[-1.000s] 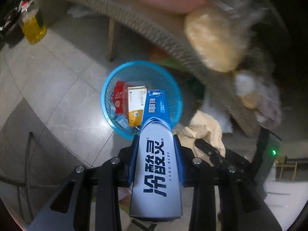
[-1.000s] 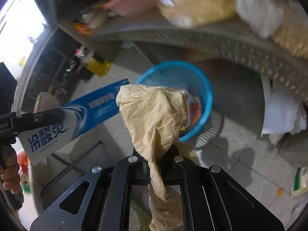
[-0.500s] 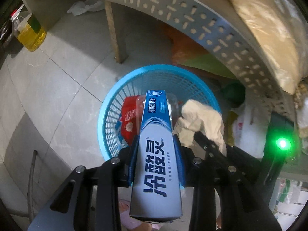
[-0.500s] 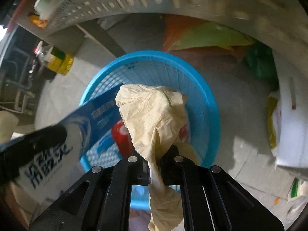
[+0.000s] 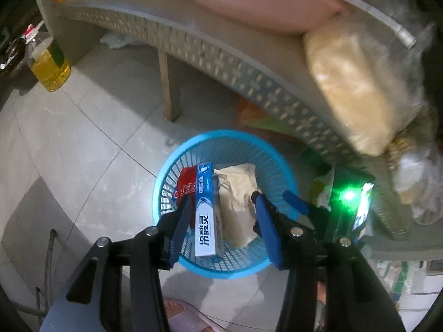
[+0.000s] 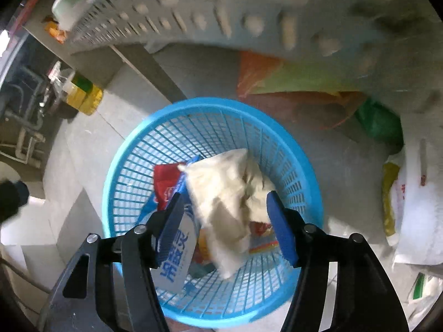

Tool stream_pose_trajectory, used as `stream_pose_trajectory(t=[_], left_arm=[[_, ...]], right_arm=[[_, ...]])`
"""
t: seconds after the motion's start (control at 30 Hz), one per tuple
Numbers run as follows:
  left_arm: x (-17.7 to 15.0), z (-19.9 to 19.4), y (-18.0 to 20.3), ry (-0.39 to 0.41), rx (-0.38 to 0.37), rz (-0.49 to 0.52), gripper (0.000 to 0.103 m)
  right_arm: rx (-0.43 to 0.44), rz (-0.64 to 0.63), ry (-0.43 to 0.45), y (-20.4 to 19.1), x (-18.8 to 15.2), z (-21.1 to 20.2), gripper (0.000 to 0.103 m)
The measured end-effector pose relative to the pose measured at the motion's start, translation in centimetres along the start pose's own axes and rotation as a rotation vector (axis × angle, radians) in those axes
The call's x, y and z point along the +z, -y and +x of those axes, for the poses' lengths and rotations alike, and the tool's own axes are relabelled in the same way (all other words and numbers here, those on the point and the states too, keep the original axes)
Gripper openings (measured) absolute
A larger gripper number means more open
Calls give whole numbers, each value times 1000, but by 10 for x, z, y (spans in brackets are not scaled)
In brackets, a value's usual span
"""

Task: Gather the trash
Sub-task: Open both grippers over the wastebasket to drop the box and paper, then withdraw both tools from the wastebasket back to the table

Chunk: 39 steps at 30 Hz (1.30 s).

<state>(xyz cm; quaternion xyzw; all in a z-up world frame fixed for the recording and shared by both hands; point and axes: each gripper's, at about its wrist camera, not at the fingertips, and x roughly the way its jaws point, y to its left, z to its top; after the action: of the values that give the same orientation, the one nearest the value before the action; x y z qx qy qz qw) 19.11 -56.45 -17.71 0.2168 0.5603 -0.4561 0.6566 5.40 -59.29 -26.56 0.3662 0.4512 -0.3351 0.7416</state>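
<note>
Both grippers, left (image 5: 221, 215) and right (image 6: 224, 210), are hanging with jaws spread wide, gripping nothing. The toothpaste box (image 5: 205, 210) and crumpled paper (image 6: 224, 207) are lying inside the blue basket (image 6: 133, 149), standing on the floor beside the table's edge.

Both wrist cameras look steeply down along their own fingers at the tiled floor. The left view sits higher, with the blue basket (image 5: 225, 202) at lower centre; the right view hangs closer, the basket (image 6: 213, 207) filling mid-frame. Both share it and the perforated table edge (image 5: 249, 69) (image 6: 221, 13) across the top.
</note>
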Motion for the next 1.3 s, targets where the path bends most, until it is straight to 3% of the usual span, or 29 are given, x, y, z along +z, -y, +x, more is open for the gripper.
stream_pose_trajectory(t=[0.23,0.3,0.53,0.67,0.83,1.03,1.3], left_arm=[[-25,-106,-4,156,-35,26,60],[-40,-144,-9,208,-29,19,64],[-129,-262,-32,447,58,-23,85],[-192,-309,-50,542,84,-81,93],[-266,-349,-71,660,239,-124,97],[-355,-381,-111,719,360,-267,97],[-457,-409,-165,756,485,-442,97]], right_arm=[[18,36,89,10,-29,-60,59],[17,47,105,13,-40,-73,55],[54,24,96,-8,-82,-126,50],[73,-79,143,-42,-91,-166,57],[65,-284,292,-101,-90,-228,76],[99,-553,396,-186,-111,-277,92],[149,-868,377,-293,-169,-282,95]])
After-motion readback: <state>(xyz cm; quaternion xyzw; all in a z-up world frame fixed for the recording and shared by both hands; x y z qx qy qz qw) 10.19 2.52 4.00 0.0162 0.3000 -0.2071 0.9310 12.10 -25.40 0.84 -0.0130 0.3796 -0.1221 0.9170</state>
